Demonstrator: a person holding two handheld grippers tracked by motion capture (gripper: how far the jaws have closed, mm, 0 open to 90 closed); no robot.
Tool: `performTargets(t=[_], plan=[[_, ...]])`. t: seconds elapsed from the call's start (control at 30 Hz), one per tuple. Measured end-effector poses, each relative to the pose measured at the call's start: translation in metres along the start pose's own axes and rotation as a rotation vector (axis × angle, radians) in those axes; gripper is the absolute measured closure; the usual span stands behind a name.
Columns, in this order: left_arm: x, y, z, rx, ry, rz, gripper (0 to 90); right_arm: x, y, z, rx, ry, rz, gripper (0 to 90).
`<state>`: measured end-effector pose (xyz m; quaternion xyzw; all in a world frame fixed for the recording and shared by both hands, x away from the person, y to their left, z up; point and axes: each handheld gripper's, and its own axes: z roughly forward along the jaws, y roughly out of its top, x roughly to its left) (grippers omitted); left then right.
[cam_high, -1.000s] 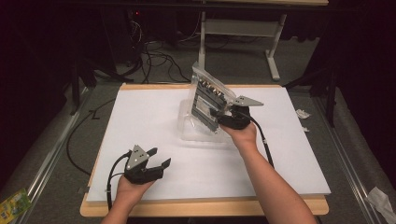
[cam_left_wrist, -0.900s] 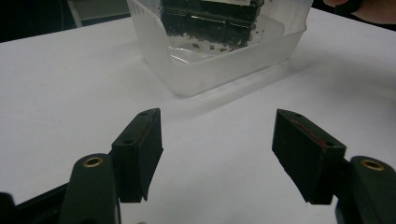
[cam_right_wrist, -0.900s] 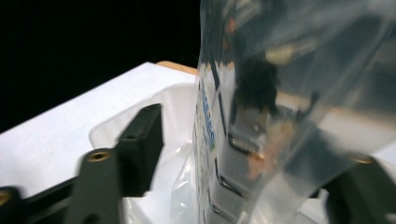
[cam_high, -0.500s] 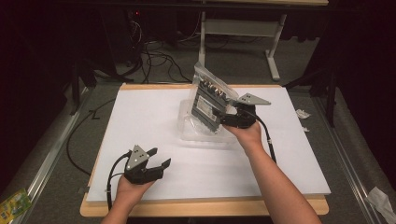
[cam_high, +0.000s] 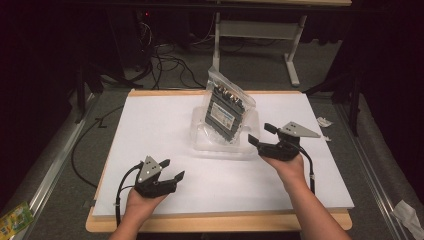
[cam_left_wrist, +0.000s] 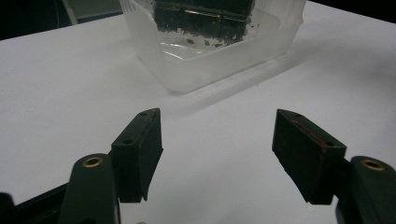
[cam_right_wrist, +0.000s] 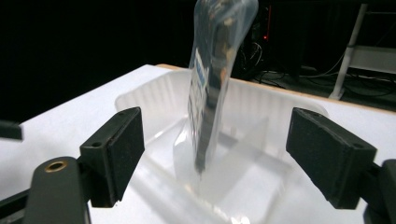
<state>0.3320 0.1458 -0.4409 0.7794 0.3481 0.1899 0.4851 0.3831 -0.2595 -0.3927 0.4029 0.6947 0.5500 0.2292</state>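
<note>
The white surface (cam_high: 150, 130) carries one clear plastic tub (cam_high: 225, 142), set a little right of its middle, and a clear bag of dark packed items (cam_high: 227, 112) stands in that tub, leaning back and to the left with its top well above the rim. The tub sits flat and touches nothing else.

The right hand-held gripper (cam_high: 260, 134) hangs just to the right of the tub, apart from the bag; its jaws have just been opening and now stand wide with nothing between the pads. In the right gripper view the bag (cam_right_wrist: 212, 88) stands ahead of those jaws, its lower edge down inside the tub (cam_right_wrist: 243, 140), so the step in hand looks like a release and retreat. To do it well, the right hand should draw straight back along the line of its jaws, keeping them spread and level so neither pad catches the plastic; a sideways brush would probably tip the bag, which seems to rest on a narrow edge, though the blur makes its footing hard to judge.

The left hand-held gripper (cam_high: 170, 170) rests near the front left of the surface, well apart from the tub, jaws wide and empty. It could come forward to steady the tub wall (cam_left_wrist: 187, 70) if the bag starts to topple
</note>
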Motion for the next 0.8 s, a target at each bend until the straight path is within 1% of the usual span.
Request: performTargets(t=[0.13, 0.17, 0.2, 0.27, 0.33, 0.37, 0.43, 0.47, 0.5, 0.53, 0.63, 0.67, 0.73, 0.8], plan=[[-0.003, 0.0, 0.001, 0.006, -0.007, 0.01, 33.7, 0.0, -0.012, -0.028, 0.002, -0.01, -0.007, 17.5], [-0.004, -0.001, 0.002, 0.006, -0.006, 0.013, 33.7, -0.001, -0.017, -0.037, 0.008, -0.018, -0.013, 17.1], [-0.004, -0.001, 0.002, 0.01, -0.007, 0.018, 33.7, -0.001, -0.019, -0.042, 0.012, -0.024, -0.021, 17.0], [-0.005, -0.001, 0.003, 0.013, -0.009, 0.021, 33.6, -0.002, -0.028, -0.056, 0.027, -0.035, -0.02, 16.5], [-0.007, -0.002, 0.004, 0.015, -0.011, 0.027, 33.6, -0.003, -0.039, -0.069, 0.044, -0.044, -0.012, 16.0], [-0.007, -0.002, 0.004, 0.019, -0.014, 0.028, 33.5, -0.004, -0.047, -0.076, 0.044, -0.054, -0.02, 15.9], [-0.008, -0.002, 0.006, 0.025, -0.019, 0.029, 33.6, -0.006, -0.066, -0.087, 0.029, -0.066, -0.017, 15.3], [-0.009, -0.002, 0.007, 0.027, -0.02, 0.029, 33.5, -0.007, -0.073, -0.088, 0.047, -0.059, -0.017, 14.6], [-0.009, -0.002, 0.008, 0.029, -0.02, 0.032, 33.5, -0.008, -0.076, -0.087, 0.078, -0.056, -0.02, 14.6], [-0.01, -0.002, 0.01, 0.032, -0.022, 0.033, 33.5, -0.009, -0.078, -0.087, 0.084, -0.065, -0.016, 14.7], [-0.012, -0.002, 0.012, 0.039, -0.022, 0.038, 33.4, -0.01, -0.077, -0.086, 0.062, -0.06, 0.0, 14.7], [-0.012, -0.003, 0.013, 0.044, -0.024, 0.038, 33.4, -0.01, -0.076, -0.085, 0.055, -0.054, -0.002, 14.6], [-0.013, -0.003, 0.015, 0.055, -0.024, 0.045, 33.2, -0.01, -0.076, -0.083, 0.055, -0.051, -0.014, 14.7], [-0.013, -0.004, 0.015, 0.06, -0.025, 0.05, 33.1, -0.011, -0.077, -0.083, 0.064, -0.041, -0.012, 14.9]])
